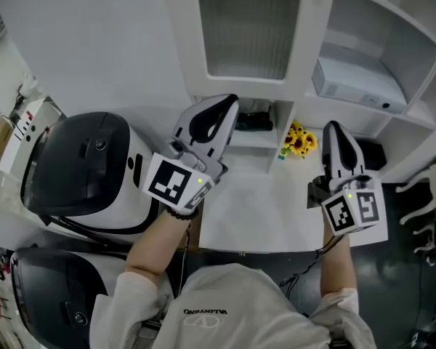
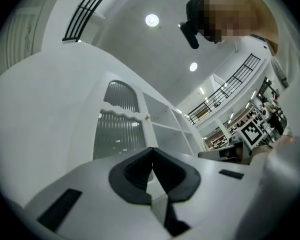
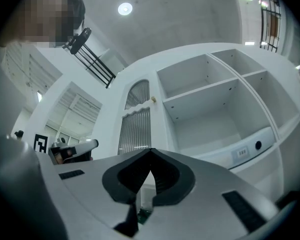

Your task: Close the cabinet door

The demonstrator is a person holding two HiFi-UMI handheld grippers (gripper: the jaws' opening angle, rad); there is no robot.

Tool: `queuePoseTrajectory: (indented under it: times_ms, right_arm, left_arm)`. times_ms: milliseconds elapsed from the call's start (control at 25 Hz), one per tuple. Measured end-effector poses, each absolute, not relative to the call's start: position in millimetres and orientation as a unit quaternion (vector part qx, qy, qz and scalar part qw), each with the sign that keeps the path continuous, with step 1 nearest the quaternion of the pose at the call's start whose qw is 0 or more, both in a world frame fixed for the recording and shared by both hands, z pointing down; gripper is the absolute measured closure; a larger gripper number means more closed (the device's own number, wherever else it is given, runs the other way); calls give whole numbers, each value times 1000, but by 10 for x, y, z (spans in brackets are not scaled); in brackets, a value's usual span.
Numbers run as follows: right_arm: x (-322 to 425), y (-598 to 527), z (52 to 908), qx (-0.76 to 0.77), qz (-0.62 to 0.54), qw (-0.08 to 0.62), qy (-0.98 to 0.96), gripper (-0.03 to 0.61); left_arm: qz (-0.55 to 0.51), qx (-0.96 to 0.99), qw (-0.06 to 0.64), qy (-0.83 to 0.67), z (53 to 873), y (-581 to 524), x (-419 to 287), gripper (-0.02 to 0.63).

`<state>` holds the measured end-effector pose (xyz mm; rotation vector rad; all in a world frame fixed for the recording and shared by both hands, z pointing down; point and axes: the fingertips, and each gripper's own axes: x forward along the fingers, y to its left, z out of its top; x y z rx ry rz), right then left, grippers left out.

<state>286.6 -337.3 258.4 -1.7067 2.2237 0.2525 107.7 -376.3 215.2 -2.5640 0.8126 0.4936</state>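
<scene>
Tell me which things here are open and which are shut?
cabinet door: shut, looks flush with its frame.
shelves: open at the front, no door on them.
left gripper: jaws together, nothing in them.
right gripper: jaws together, nothing in them.
black appliance lid: looks down.

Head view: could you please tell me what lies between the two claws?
A small bunch of yellow flowers on the white countertop sits between the left claw and the right claw, slightly beyond their tips. The head view shows this.
</scene>
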Motion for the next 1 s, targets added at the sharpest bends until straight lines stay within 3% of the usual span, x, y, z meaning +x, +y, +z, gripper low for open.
queuePoseTrajectory:
  times_ms: [600,1000]
  right_arm:
    - [2962,-3001,3422,-636,29,139,759,569]
    - [3095,-2867,3790,-650,-3,125,750,571]
  left_arm:
    - [118,-913,87,381,3504,-3597,351,609]
    - [98,-905,83,406,3808,-3453,11,609]
